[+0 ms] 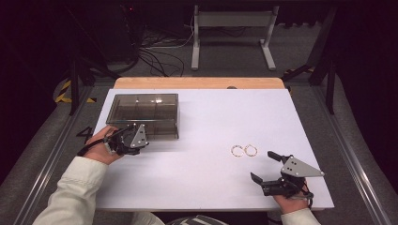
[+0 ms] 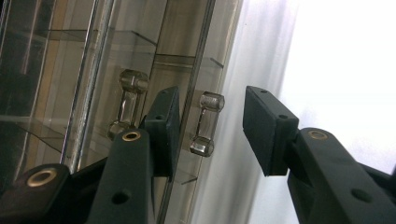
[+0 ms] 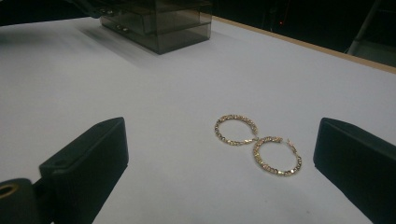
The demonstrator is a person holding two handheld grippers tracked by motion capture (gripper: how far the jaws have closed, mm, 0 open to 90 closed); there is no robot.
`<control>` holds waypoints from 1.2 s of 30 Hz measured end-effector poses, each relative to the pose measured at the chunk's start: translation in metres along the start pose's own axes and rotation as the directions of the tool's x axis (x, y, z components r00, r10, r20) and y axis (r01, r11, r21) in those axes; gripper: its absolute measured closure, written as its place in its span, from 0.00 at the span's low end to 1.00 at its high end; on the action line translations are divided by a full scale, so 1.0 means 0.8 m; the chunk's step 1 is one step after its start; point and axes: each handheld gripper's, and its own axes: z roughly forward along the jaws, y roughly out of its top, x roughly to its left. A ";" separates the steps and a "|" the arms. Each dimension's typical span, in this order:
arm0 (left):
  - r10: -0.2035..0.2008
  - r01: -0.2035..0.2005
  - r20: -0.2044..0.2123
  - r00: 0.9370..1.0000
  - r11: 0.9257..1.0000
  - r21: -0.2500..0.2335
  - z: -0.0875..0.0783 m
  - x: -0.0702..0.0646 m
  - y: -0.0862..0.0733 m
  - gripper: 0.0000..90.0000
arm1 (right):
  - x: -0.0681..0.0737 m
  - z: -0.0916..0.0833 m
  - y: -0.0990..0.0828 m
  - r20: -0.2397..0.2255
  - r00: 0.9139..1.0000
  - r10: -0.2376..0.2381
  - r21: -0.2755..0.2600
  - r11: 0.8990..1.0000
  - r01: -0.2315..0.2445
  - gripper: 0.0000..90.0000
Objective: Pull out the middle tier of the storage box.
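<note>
The work looked barely begun, by my reading. The left gripper point(image 1: 137, 138) stood at the front of the smoked clear drawer box point(image 1: 145, 112) near the far left of the white surface point(image 1: 206, 187), and in the left gripper view its fingers point(image 2: 163, 126) stood partly apart on either side of one clear drawer handle point(image 2: 207, 123), with a gap showing between the pads and the handle, so nothing was gripped yet. A second handle point(image 2: 129, 103) sat just beside it on the neighbouring drawer front. Both drawers appeared flush with the box, so opening one was probably the step in hand. The two gold hoop earrings point(image 1: 243, 150) lay touching each other on the bare surface, well apart from the box and just ahead of the right gripper point(image 1: 265, 165), whose fingers point(image 3: 88, 158) stood wide with nothing between them. What seemed left was pulling a drawer out, picking up each earring, placing it inside and pushing the drawer shut. By count: one box, two drawer handles in sight, two earrings, two grippers. The dividers inside the box were too dim to count.
</note>
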 end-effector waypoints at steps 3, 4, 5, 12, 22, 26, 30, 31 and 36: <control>0.000 0.000 -0.011 1.000 1.000 0.003 0.001 0.001 -0.001 0.63 | 0.000 0.000 0.000 -0.001 1.000 0.000 0.000 1.000 0.000 0.04; 0.001 -0.001 -0.018 1.000 1.000 0.004 0.001 0.002 -0.001 0.63 | 0.000 0.000 0.000 -0.001 1.000 0.000 0.000 1.000 0.000 0.04; -0.004 0.004 -0.021 1.000 1.000 0.004 0.002 0.002 -0.001 0.63 | 0.000 0.000 0.000 -0.002 1.000 0.001 -0.001 1.000 -0.001 0.04; 0.004 -0.003 -0.017 1.000 0.999 0.044 0.011 0.005 -0.006 0.63 | 0.000 0.000 0.000 -0.003 1.000 0.000 -0.001 1.000 0.000 0.04; 0.014 -0.010 -0.042 0.999 0.995 0.100 0.023 0.006 -0.008 0.73 | 0.000 0.000 0.000 -0.007 1.000 -0.001 -0.002 1.000 0.001 0.04; 0.015 -0.012 -0.038 0.999 0.996 0.094 0.022 0.006 -0.008 0.74 | 0.000 0.000 0.000 -0.008 1.000 -0.002 -0.002 1.000 0.002 0.04; 0.021 -0.018 -0.030 0.999 0.996 0.091 0.019 0.005 -0.007 0.74 | 0.000 0.000 0.000 -0.009 1.000 -0.002 -0.003 1.000 0.002 0.04; 0.024 -0.022 -0.025 0.999 0.996 0.089 0.018 0.004 -0.007 0.75 | 0.001 0.000 0.000 -0.009 1.000 -0.003 -0.003 1.000 0.003 0.04; 0.029 -0.028 -0.011 1.000 0.996 0.086 0.008 -0.002 -0.007 0.75 | 0.000 0.000 0.000 -0.008 1.000 -0.002 -0.001 1.000 0.002 0.04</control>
